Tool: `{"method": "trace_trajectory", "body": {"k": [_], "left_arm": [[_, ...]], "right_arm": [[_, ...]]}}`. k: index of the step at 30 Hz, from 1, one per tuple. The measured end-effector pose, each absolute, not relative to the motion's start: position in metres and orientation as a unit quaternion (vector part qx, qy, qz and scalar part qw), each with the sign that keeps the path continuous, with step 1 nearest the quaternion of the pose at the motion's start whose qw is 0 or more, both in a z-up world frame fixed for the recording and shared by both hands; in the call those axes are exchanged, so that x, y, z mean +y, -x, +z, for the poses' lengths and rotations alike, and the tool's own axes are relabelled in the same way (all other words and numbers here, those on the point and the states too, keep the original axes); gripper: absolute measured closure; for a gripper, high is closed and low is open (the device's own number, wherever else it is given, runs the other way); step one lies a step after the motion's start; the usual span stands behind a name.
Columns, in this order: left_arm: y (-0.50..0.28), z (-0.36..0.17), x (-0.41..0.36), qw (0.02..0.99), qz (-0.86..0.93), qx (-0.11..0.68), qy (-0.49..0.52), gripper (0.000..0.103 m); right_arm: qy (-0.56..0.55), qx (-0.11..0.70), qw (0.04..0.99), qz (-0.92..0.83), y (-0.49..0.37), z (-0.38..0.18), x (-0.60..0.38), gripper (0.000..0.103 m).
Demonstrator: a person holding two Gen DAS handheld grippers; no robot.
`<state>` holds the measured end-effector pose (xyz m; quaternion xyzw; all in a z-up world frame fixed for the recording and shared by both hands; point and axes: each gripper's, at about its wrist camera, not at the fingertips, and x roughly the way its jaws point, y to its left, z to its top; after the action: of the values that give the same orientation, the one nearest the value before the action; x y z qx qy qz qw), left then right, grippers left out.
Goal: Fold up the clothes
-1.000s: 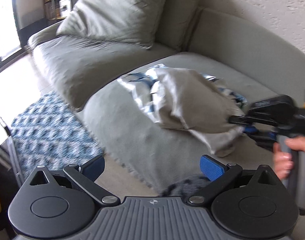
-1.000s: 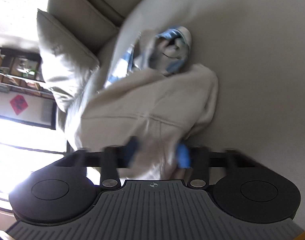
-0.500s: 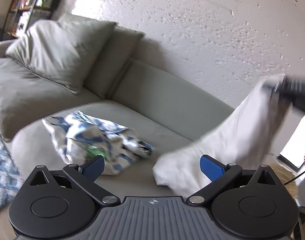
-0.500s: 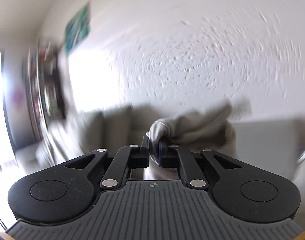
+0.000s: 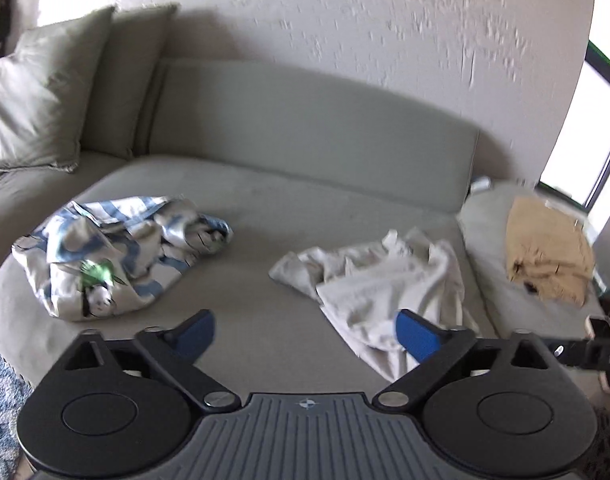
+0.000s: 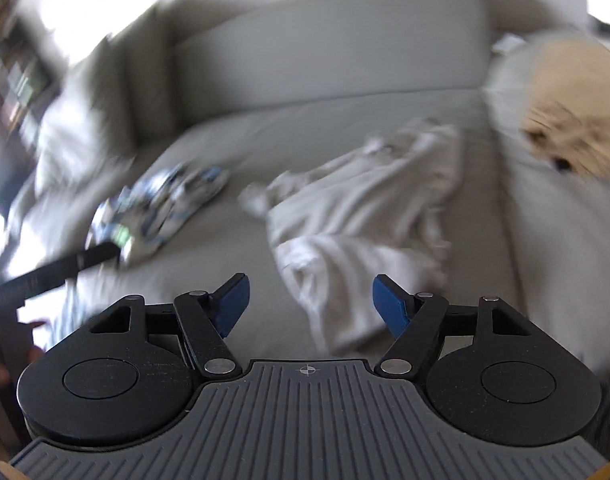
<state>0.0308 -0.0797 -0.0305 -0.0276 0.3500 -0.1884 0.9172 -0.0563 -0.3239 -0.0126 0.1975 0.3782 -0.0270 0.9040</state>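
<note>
Half a second earlier the right gripper (image 6: 309, 304) held the cream garment (image 5: 381, 280) aloft, pinched between its fingers; at this moment the garment lay crumpled on the sofa seat (image 5: 265, 216), released. Right fingers (image 6: 391, 306) stood spread apart with nothing between them, hovering over the near end of the garment. Left gripper (image 5: 305, 330) also had its fingers (image 5: 419, 334) wide apart and empty, positioned above the front edge of the seat, with the cream garment partly behind its right fingertip.

The cream garment occupied the right part of the seat, just beside the right end cushion (image 5: 485, 216). A blue-and-white patterned garment (image 5: 113, 256) lay bunched toward the left front edge of the seat, well apart from the cream one. A tan folded item (image 5: 545, 252) rested on the right end cushion. A grey pillow (image 5: 37, 96) leaned against the backrest at the far left corner.

The right wrist view was motion-blurred; fine detail of the cloth could not be read there
</note>
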Motion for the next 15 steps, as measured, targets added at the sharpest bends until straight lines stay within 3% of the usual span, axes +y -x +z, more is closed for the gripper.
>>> {"method": "trace_trajectory", "body": {"k": [1,3,4,7,8,9,11,15], "left_arm": [[-0.034,-0.033,-0.086,0.914,-0.187,0.359,0.023,0.02],[-0.036,-0.039,-0.094,0.911,-0.187,0.367,0.022,0.021],[-0.037,-0.042,-0.098,0.91,-0.188,0.369,0.021,0.02],[-0.036,-0.046,-0.106,0.913,-0.176,0.367,0.006,0.021],[-0.037,-0.048,-0.107,0.914,-0.17,0.368,0.002,0.022],[-0.038,-0.049,-0.107,0.915,-0.165,0.369,-0.002,0.026],[-0.044,-0.054,-0.104,0.912,-0.157,0.38,-0.003,0.034],[-0.053,-0.062,-0.099,0.91,-0.147,0.388,0.0,0.035]], "right_arm": [[-0.21,0.37,0.904,-0.038,0.053,-0.022,-0.335,0.034],[-0.225,0.361,0.903,-0.055,0.059,-0.038,-0.352,0.052],[-0.222,0.359,0.904,-0.065,0.055,-0.045,-0.354,0.056],[-0.178,0.356,0.915,-0.073,0.043,-0.068,-0.35,0.058],[-0.155,0.358,0.919,-0.056,0.037,-0.071,-0.341,0.053],[-0.131,0.361,0.922,-0.039,0.03,-0.074,-0.332,0.037],[-0.083,0.365,0.927,-0.004,0.017,-0.081,-0.313,0.023],[0.047,0.374,0.926,0.004,-0.01,-0.105,-0.268,0.023]]}}
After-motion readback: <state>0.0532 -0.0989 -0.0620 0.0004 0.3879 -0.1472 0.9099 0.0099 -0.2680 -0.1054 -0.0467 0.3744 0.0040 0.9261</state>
